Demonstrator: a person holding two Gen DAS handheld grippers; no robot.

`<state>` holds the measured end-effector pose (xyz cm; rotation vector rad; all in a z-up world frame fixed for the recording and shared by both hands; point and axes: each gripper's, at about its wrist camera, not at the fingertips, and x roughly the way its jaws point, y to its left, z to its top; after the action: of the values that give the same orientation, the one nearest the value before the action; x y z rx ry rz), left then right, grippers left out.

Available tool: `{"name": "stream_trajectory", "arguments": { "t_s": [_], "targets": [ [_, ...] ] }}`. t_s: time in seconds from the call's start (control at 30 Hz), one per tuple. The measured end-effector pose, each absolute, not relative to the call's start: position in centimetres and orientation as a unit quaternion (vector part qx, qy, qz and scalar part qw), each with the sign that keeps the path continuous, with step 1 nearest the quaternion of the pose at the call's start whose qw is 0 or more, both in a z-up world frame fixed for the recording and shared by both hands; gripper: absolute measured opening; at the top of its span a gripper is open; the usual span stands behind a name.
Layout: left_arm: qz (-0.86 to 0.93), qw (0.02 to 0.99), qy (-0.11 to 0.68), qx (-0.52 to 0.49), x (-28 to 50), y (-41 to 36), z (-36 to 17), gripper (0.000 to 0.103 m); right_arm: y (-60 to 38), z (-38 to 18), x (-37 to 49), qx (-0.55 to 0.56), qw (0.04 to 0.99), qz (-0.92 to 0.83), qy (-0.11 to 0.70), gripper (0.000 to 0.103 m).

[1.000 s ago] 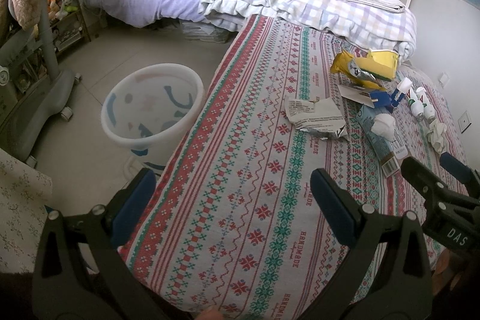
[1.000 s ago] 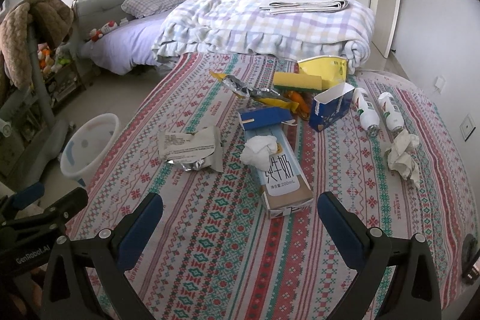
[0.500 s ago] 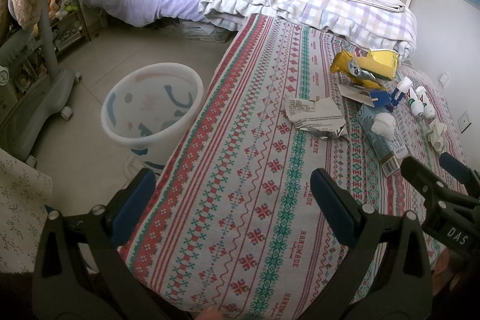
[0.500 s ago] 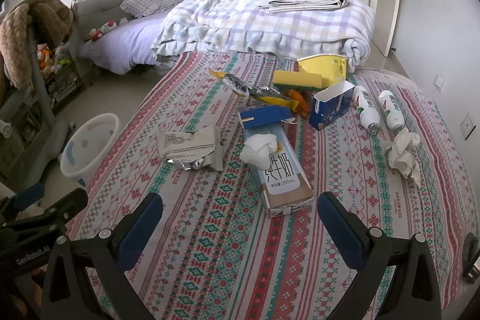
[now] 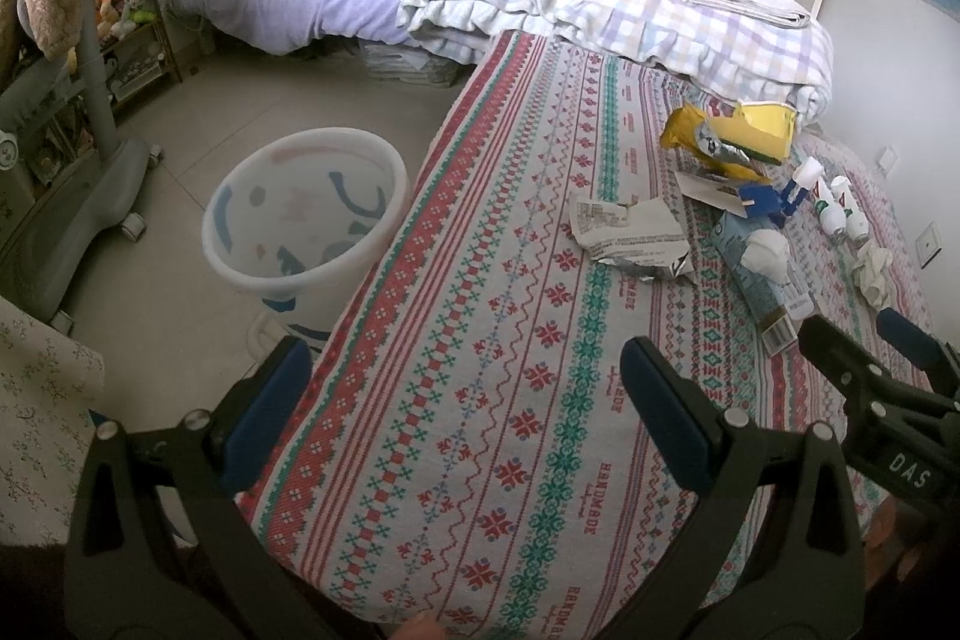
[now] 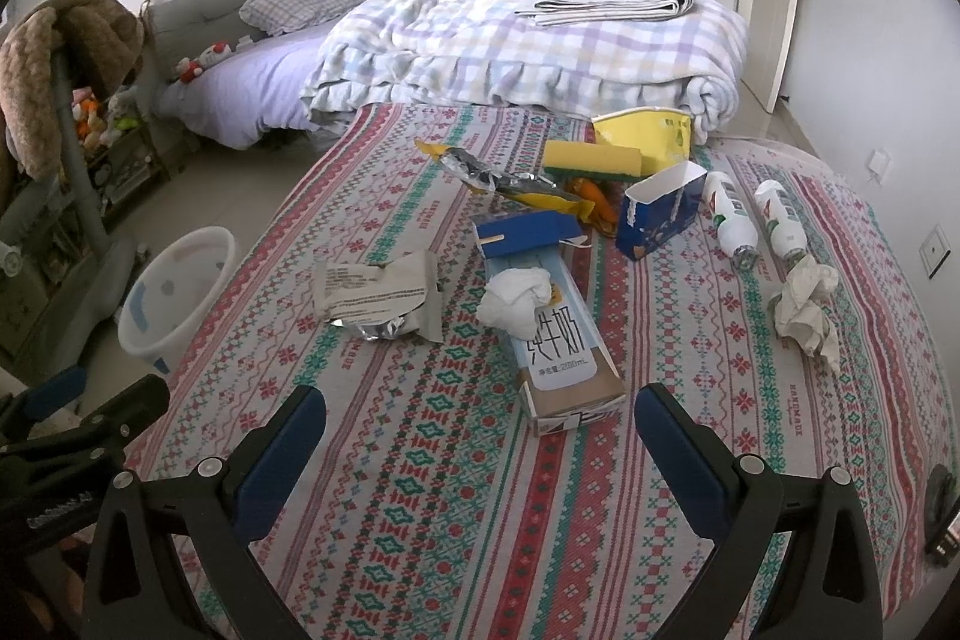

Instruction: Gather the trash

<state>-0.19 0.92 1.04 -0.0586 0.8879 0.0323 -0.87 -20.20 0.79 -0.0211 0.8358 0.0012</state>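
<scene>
The bed with the patterned knitted cover [image 6: 420, 490] carries all the trash, and I take the milk carton [image 6: 558, 340] at its middle as the landmark. The white plastic bin [image 5: 306, 214] stands on the floor, well apart from the carton, beside the left edge of the bed.

The carton lies flat, its blue flap open; it looks empty, so I judge it light and a little stiff, best gripped across its narrow sides. A crumpled white tissue [image 6: 516, 295] rests on top of it, very soft and light. To the left of the carton lies a torn foil wrapper [image 6: 384, 292], thin and probably slippery; a raised fold is the best place to take it. Behind the carton are a yellow sponge [image 6: 591, 160] and an open blue box [image 6: 660, 211]. To its right lie two small white bottles [image 6: 729, 214] and crumpled paper [image 6: 807, 304].

The left gripper [image 5: 468, 412] and the right gripper [image 6: 480, 436] both have their jaws wide apart and hold nothing.
</scene>
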Motion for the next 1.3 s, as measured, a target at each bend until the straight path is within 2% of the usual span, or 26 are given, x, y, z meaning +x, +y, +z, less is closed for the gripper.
{"name": "stream_trajectory", "arguments": {
  "t_s": [0.73,0.93,1.17,1.3],
  "targets": [
    [0.015,0.909,0.417,-0.028,0.5,0.9,2.5,0.102,-21.0,1.3,-0.9,0.004,0.913,0.001,0.408,0.103],
    [-0.015,0.902,0.430,-0.030,1.5,0.9,3.2,0.102,-21.5,1.8,-0.4,0.003,0.902,0.013,0.432,0.103],
    [-0.032,0.903,0.429,-0.020,3.7,0.8,5.1,0.102,-25.6,4.2,1.7,0.021,0.888,0.014,0.460,0.103],
    [-0.065,0.881,0.468,-0.009,6.4,0.0,4.5,0.102,-29.7,5.6,3.1,0.039,0.884,-0.012,0.466,0.103]
  ]
}}
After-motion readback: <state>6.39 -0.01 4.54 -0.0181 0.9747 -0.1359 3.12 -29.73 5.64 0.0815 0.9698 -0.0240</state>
